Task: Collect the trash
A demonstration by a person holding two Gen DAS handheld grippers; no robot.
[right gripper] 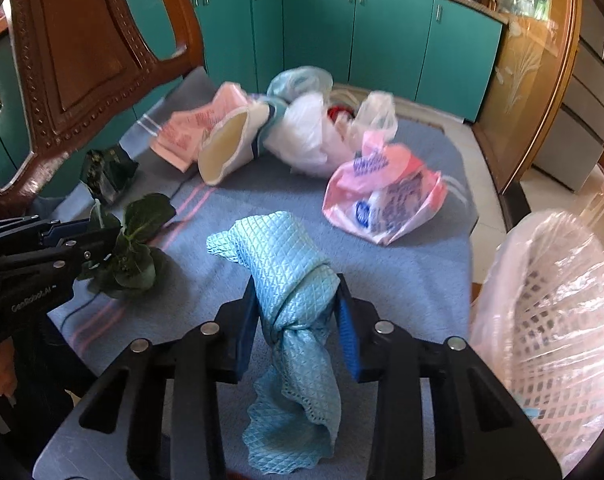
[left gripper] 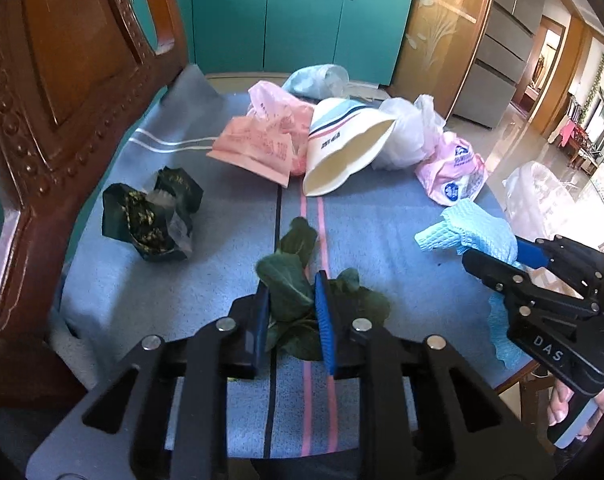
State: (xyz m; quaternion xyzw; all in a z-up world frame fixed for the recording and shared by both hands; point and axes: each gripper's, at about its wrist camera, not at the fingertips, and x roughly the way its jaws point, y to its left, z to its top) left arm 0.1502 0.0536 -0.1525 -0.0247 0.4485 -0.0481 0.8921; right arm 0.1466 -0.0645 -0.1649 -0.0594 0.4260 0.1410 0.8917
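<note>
My left gripper (left gripper: 290, 286) is shut on a bunch of dark green leaves (left gripper: 288, 280), held low over the blue tablecloth (left gripper: 222, 248); it also shows in the right wrist view (right gripper: 102, 240) with the leaves (right gripper: 136, 248). My right gripper (right gripper: 298, 292) is shut on a knotted light blue cloth (right gripper: 290, 280), which also shows in the left wrist view (left gripper: 469, 230). On the table lie a paper cup on its side (left gripper: 341, 152), pink bags (left gripper: 262, 140), a white bag (left gripper: 409, 132), a pink-and-blue printed bag (right gripper: 381, 196) and a dark green wrapper (left gripper: 154, 216).
A carved wooden chair back (left gripper: 62, 100) stands at the table's left edge. A pink basket lined with clear plastic (right gripper: 553, 312) stands off the table's right side. Teal cabinets (right gripper: 341, 28) are behind the table.
</note>
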